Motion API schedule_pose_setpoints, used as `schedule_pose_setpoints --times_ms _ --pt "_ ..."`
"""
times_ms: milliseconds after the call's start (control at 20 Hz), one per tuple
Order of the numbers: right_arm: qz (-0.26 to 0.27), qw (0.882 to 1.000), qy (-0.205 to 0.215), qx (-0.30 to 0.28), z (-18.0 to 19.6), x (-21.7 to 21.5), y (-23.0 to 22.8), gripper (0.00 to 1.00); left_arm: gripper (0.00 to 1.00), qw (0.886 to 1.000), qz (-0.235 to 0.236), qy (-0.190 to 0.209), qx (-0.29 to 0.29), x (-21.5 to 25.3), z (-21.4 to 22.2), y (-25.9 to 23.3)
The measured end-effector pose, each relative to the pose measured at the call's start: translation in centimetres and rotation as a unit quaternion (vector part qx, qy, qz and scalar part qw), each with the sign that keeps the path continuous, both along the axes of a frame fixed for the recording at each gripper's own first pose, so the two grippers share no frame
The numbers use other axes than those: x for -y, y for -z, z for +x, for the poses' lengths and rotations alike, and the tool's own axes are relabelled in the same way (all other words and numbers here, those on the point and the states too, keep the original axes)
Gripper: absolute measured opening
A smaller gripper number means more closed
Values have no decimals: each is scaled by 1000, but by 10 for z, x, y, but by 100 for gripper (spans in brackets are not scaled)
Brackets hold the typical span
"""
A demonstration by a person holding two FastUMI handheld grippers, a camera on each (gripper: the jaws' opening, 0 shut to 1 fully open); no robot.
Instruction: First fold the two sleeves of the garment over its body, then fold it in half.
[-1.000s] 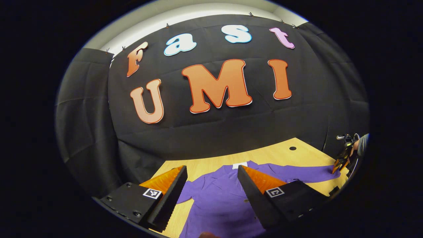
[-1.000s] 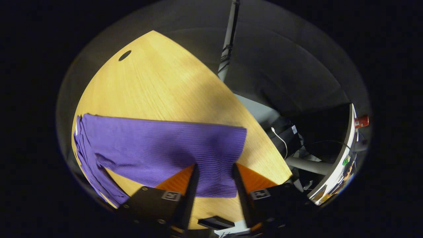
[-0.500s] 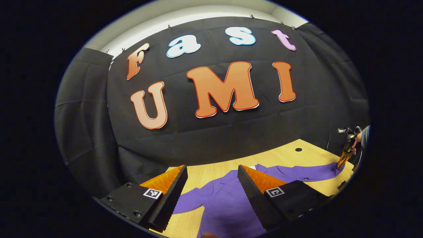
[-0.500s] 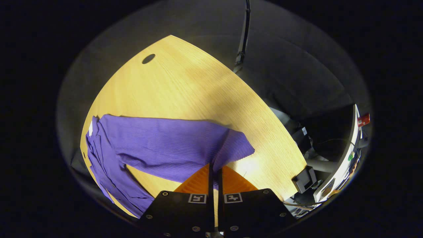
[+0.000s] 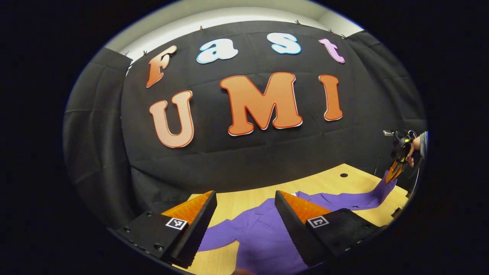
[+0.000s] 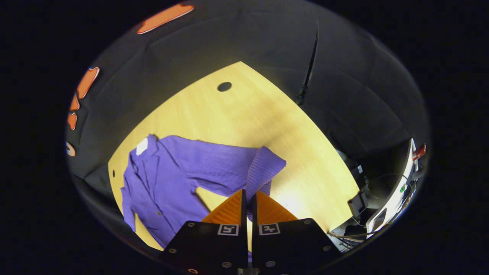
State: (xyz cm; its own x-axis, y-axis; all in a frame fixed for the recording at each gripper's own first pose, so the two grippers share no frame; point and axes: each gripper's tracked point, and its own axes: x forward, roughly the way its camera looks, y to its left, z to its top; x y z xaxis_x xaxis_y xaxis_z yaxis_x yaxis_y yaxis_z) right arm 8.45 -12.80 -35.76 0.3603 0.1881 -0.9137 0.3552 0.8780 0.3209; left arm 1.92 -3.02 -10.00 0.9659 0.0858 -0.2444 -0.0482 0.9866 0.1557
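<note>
A purple button-up garment [image 6: 164, 183] lies spread on the wooden table [image 6: 237, 114], collar with a white tag toward the booth wall. My right gripper [image 6: 249, 196] is shut on the cuff end of one sleeve [image 6: 263, 170], which hangs lifted off the table and bends upward. In the left gripper view that same gripper [image 5: 393, 176] shows far right, held by a hand, with the sleeve [image 5: 355, 199] rising to it. My left gripper [image 5: 244, 206] hovers open above the garment's body [image 5: 263, 236], nothing between its fingers.
A round cable hole [image 6: 224, 86] sits in the table beyond the garment. Past the table's right edge are a black box [image 6: 357, 204], cables and a white desk edge [image 6: 401, 183]. Black cloth walls stand behind the table.
My right gripper closed on the sleeve's end and has raised it off the table, pulling back so more of the garment shows. My left gripper stayed open, drifting slightly.
</note>
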Motion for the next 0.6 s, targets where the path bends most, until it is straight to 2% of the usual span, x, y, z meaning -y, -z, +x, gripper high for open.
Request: schedule_pose_setpoints --times_ms 250,600 --pt "1 998 -42 53 26 -52 -49 5 98 1000 9 -17 10 -35 -8 -8" --pt "5 993 -86 80 43 -113 -88 5 98 998 8 -55 9 -84 -24 -6"
